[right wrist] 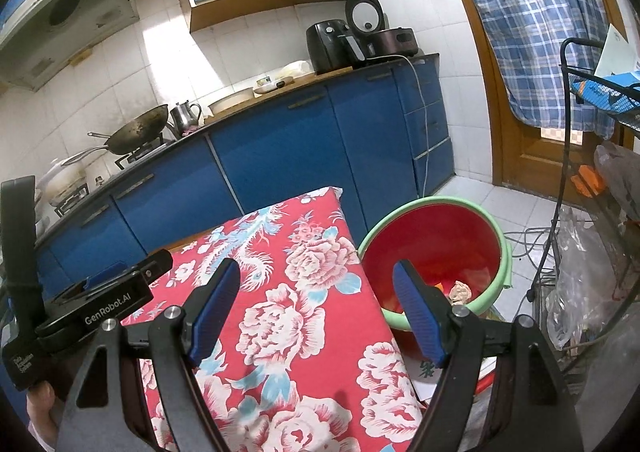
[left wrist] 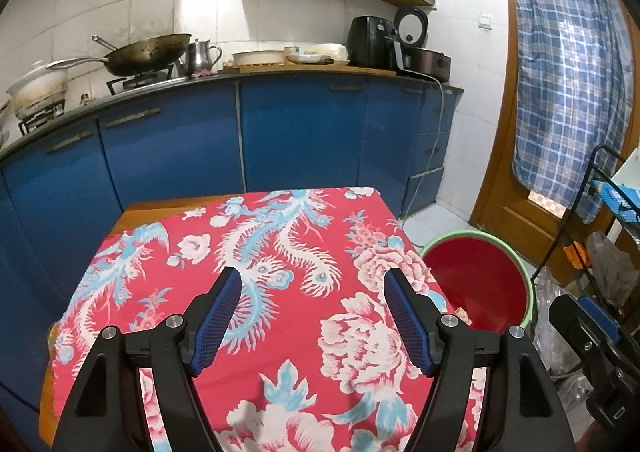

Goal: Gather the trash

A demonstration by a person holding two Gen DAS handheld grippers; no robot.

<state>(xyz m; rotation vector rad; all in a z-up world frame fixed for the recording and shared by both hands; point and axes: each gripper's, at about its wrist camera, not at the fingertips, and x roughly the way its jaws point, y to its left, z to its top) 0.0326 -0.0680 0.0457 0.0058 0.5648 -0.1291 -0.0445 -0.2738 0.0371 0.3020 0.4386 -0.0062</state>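
A red bucket with a green rim [right wrist: 436, 236] stands on the floor right of the table; it also shows in the left wrist view [left wrist: 480, 276]. Crumpled paper trash [right wrist: 460, 290] and orange scraps lie in its bottom. My left gripper [left wrist: 312, 292] is open and empty above the red floral tablecloth [left wrist: 248, 252]. My right gripper [right wrist: 316, 284] is open and empty over the table's right edge, next to the bucket. The left gripper's body [right wrist: 100, 304] shows at the left of the right wrist view.
Blue kitchen cabinets [left wrist: 280, 132] run behind the table, with a wok [left wrist: 148, 52], kettle and appliances on the counter. A wire rack [right wrist: 592, 132] with plastic bags stands at the right. A door with a plaid curtain [left wrist: 568, 72] is at the back right.
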